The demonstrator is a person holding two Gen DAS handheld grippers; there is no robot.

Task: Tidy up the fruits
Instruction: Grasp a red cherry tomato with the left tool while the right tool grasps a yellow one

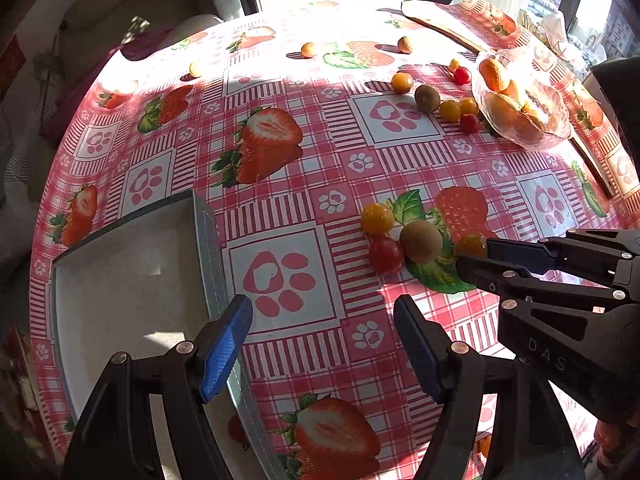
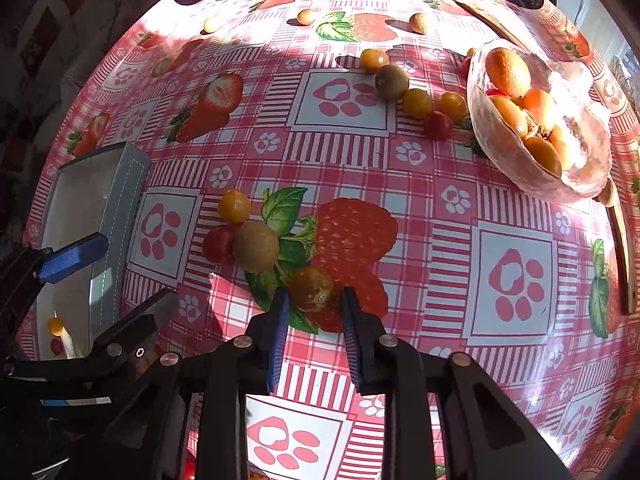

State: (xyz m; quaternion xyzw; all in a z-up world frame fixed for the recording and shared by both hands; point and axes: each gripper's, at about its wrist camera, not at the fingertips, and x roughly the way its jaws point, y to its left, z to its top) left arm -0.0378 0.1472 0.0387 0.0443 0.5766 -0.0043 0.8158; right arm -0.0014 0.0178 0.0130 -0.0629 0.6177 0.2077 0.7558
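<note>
a small orange-brown tomato (image 2: 311, 289) sits between the fingers of the right gripper (image 2: 314, 300), at their tips, on the desk (image 2: 420, 208). the fingers bracket it at a narrow spread, close to its sides; whether the pads already touch the skin cannot be told. to do the step well, it seems wise to close slowly and squarely across the widest part, since a round, smooth fruit can roll or squirt forward out of a pinch, and to press lightly, as the skin looks thin and easily bruised. the tomato is mottled, amber with darker brown patches and a pale spot facing the camera. just ahead and left of the fingers lie a kiwi (image 2: 256, 246), a red tomato (image 2: 219, 244) touching it, and a yellow tomato (image 2: 234, 206) beyond; lifting straight up should keep them undisturbed. well ahead to the right, a glass bowl (image 2: 520, 168) holds several fruits, with more strewn beside it. the left gripper (image 1: 322, 344) hovers with fingers wide and nothing between them, one finger above the rim of a grey tray (image 1: 206, 240), the likely destination.
</note>
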